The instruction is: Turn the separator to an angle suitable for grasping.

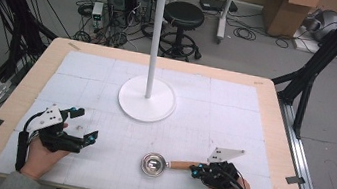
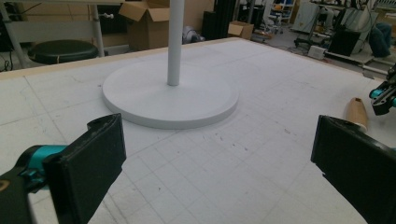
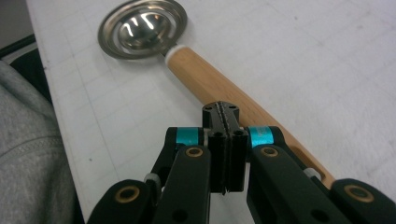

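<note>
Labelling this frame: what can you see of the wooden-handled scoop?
The scoop lies flat on the white gridded mat near the table's front edge. It has a round, shiny metal bowl with a stepped rim, open side up, and a tapered light-wood handle joined by a pale collar, with a slot at the far end. The right tool, its jaws pressed together, sits over the handle; whether it touches the wood is unclear.

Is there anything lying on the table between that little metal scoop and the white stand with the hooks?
Nothing visible. The mat between the scoop and the stand is bare. The right tongs, jaws shut, sit over the scoop's wooden handle, on the side away from the stand.
</note>
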`<move>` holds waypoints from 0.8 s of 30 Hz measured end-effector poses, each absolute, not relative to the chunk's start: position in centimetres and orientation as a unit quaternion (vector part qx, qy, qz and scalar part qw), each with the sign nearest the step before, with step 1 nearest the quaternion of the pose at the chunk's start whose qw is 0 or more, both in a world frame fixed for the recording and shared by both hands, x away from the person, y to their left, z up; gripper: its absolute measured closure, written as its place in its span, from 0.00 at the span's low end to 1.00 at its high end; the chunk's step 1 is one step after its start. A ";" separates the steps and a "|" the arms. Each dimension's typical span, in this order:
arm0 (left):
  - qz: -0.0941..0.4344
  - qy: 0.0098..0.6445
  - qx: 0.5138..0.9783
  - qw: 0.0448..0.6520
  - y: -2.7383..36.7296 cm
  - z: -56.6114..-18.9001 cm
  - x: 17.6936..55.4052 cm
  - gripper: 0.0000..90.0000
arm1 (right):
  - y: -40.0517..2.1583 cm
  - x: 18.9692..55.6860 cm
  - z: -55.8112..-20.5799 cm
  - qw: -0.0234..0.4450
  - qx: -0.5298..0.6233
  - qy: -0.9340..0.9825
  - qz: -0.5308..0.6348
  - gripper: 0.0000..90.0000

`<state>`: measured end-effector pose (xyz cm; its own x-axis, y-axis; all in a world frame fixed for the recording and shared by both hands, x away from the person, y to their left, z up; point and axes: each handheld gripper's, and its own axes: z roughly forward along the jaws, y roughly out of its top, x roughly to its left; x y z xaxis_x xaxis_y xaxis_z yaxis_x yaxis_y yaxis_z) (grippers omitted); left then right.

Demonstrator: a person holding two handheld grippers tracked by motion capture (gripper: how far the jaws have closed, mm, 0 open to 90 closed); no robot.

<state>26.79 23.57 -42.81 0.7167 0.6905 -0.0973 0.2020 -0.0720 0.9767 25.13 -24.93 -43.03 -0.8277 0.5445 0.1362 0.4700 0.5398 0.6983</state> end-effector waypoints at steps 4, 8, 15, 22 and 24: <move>0.201 0.318 0.703 0.604 23.6 -42.8 26.9 0.04 | -25.6 25.1 -43.4 0.052 0.300 0.877 0.371 1.00; 0.201 0.317 0.705 0.602 23.5 -42.9 26.9 0.04 | -26.4 25.0 -43.7 0.059 0.311 0.878 0.359 1.00; 0.202 0.319 0.704 0.601 23.6 -42.8 26.9 0.04 | -26.4 25.6 -43.9 0.070 0.312 0.877 0.359 1.00; 0.203 0.318 0.707 0.598 23.5 -42.9 26.8 0.04 | -25.9 26.7 -44.0 0.082 0.316 0.873 0.362 1.00; 0.203 0.317 0.709 0.596 23.6 -42.8 26.8 0.04 | -25.8 27.1 -44.2 0.082 0.319 0.869 0.370 1.00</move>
